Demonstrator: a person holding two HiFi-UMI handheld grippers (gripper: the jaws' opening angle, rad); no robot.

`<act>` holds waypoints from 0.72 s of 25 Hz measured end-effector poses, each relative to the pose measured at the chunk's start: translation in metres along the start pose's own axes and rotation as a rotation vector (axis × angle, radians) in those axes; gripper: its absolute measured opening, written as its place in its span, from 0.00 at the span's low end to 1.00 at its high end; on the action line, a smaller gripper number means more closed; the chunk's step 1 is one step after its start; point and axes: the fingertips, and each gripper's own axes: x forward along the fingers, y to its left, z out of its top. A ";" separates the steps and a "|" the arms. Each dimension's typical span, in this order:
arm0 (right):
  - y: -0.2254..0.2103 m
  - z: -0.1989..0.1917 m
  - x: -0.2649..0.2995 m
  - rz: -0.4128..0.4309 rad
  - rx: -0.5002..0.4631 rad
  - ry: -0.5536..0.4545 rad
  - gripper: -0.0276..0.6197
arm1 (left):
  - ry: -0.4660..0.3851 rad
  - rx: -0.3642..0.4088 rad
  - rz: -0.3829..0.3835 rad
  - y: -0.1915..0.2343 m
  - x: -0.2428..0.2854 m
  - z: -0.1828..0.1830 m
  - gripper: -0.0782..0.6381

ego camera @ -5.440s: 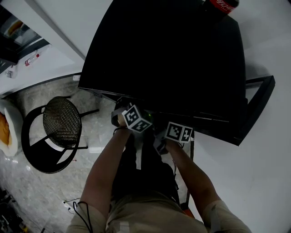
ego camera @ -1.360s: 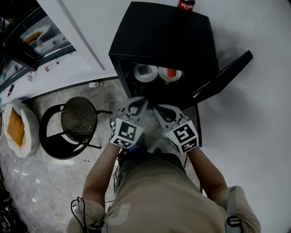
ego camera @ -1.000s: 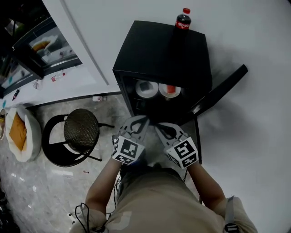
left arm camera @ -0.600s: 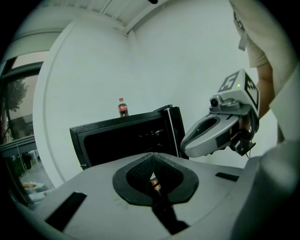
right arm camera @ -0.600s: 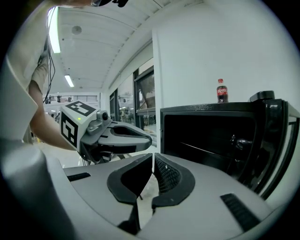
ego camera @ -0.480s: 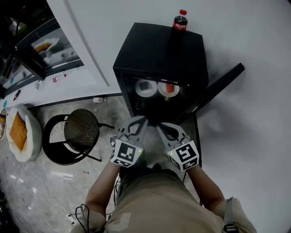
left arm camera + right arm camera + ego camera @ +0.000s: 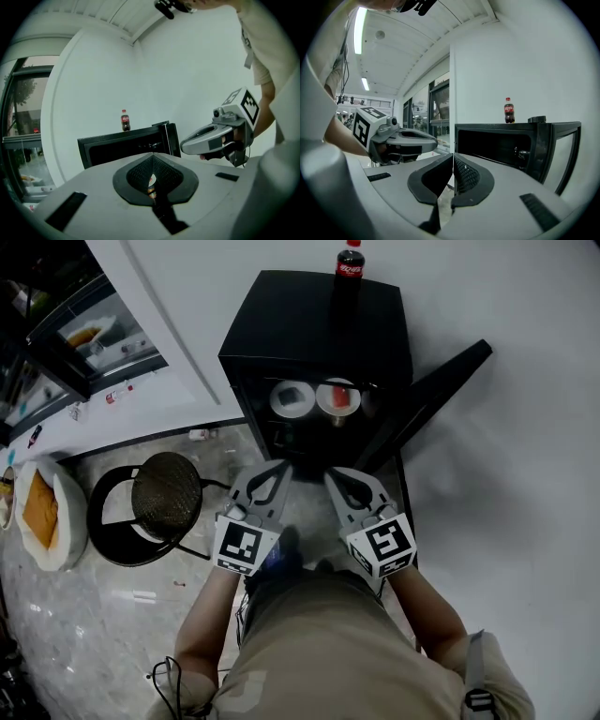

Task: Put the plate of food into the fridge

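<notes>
Black and boxy, the small fridge [image 7: 309,324] stands with its door [image 7: 433,390] swung wide open to the right, and a cola bottle [image 7: 350,259] stands on its top. Inside the fridge, two white plates sit side by side. The plate of food [image 7: 339,397], with something red on it, is the right one. The second plate [image 7: 292,397] is just beside it on the left, with something grey on it that is too small to tell. So the plate of food looks to be in the fridge, and the door is not yet shut. The left gripper [image 7: 280,466] and the right gripper [image 7: 330,475] hang in front of the open fridge, near each other and apart from the plates. Both pairs of jaws are pressed together, and neither has hold of anything. A round black chair [image 7: 165,487] stands on the floor [image 7: 112,615] to the left. The plate of food is likely hard and stiff, and it could crack or chip if it bumps the fridge. Its rim is likely smooth, so it may slip from a weak hold. The food can slide off if the plate tips. A good place to take hold would be the rim, with one gripper on each side, keeping the plate flat.
</notes>
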 end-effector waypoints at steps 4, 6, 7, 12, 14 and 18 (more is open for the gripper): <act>0.004 0.006 -0.015 0.012 -0.007 -0.024 0.08 | -0.025 -0.021 0.001 -0.010 -0.009 0.010 0.12; 0.006 0.008 -0.022 0.016 -0.011 -0.031 0.08 | -0.023 -0.006 0.009 -0.017 -0.014 0.013 0.12; 0.007 0.009 -0.026 0.020 -0.011 -0.034 0.08 | -0.021 -0.002 0.014 -0.020 -0.017 0.015 0.12; 0.012 0.011 -0.037 0.034 -0.016 -0.049 0.08 | -0.017 0.002 0.043 -0.030 -0.029 0.020 0.12; 0.017 0.009 -0.039 0.044 -0.013 -0.052 0.08 | -0.008 -0.001 0.058 -0.031 -0.037 0.017 0.12; 0.024 0.008 -0.038 0.059 -0.017 -0.052 0.08 | -0.019 -0.026 0.095 -0.024 -0.048 0.017 0.12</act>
